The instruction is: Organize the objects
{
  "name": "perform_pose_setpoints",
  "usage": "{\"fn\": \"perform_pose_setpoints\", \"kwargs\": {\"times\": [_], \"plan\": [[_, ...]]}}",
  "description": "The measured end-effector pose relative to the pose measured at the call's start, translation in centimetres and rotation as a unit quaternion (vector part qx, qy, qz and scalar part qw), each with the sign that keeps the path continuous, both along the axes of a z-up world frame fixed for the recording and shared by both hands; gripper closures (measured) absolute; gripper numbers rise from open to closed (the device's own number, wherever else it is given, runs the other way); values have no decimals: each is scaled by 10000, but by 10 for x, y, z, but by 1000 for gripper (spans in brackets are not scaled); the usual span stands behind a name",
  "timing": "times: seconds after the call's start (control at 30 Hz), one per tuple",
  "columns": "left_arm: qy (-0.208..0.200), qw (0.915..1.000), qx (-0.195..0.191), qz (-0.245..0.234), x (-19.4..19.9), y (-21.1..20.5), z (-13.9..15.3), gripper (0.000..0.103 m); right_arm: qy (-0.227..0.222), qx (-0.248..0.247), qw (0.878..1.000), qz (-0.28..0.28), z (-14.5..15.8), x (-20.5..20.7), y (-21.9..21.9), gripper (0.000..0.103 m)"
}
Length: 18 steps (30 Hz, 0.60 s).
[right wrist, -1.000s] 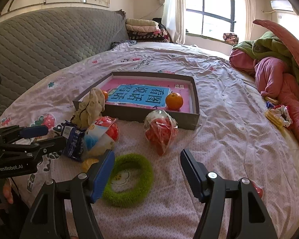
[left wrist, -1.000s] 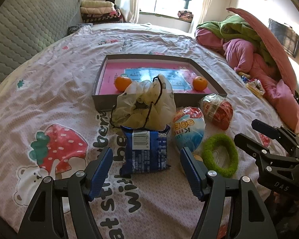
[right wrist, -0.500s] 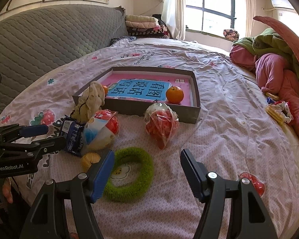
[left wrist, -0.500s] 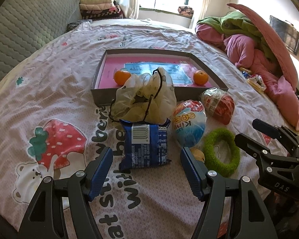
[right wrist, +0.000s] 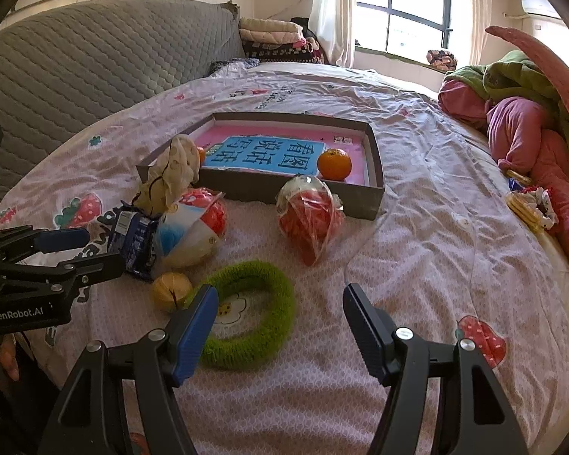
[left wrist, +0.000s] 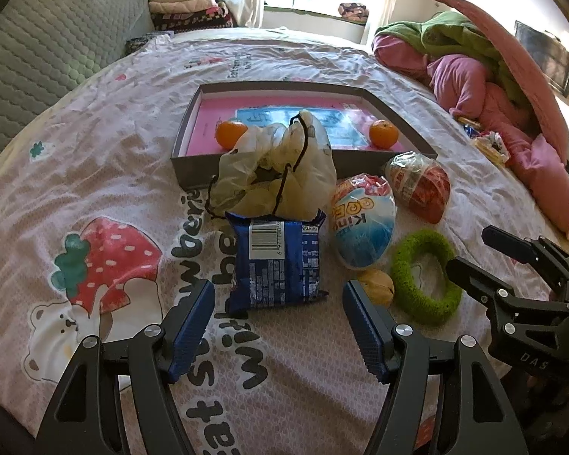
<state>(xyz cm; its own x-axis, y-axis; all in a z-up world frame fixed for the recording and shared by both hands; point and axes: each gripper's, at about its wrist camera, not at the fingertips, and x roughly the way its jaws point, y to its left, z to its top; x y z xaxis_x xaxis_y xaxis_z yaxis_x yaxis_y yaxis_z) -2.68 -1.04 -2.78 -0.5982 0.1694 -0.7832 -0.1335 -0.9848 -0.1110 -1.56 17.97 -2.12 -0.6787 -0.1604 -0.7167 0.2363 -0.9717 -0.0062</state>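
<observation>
Shown are two oranges, one grey tray, one blue packet, one green ring, and two grippers.

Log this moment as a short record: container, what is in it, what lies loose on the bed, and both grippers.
container: shallow grey box, open, on the bedspread
inside: two oranges
loose in front: blue snack packet, cream drawstring bag, egg-shaped toy pack, red netted pack, green fuzzy ring, small yellow fruit
left gripper: open, empty, blue packet just ahead
right gripper: open, empty, over the green ring
</observation>
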Motion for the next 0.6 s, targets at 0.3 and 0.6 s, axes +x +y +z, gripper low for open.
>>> {"fn": "perform_pose_setpoints", "kwargs": {"times": [0.3, 0.6], "plan": [[-110, 9999, -50, 13, -1, 0, -5, 32, -122, 22, 9999, 9, -5, 1, -1, 35], [-168, 9998, -94, 6, -4, 0, -9, 32, -196, 13, 9998, -33, -9, -1, 0, 35]]}}
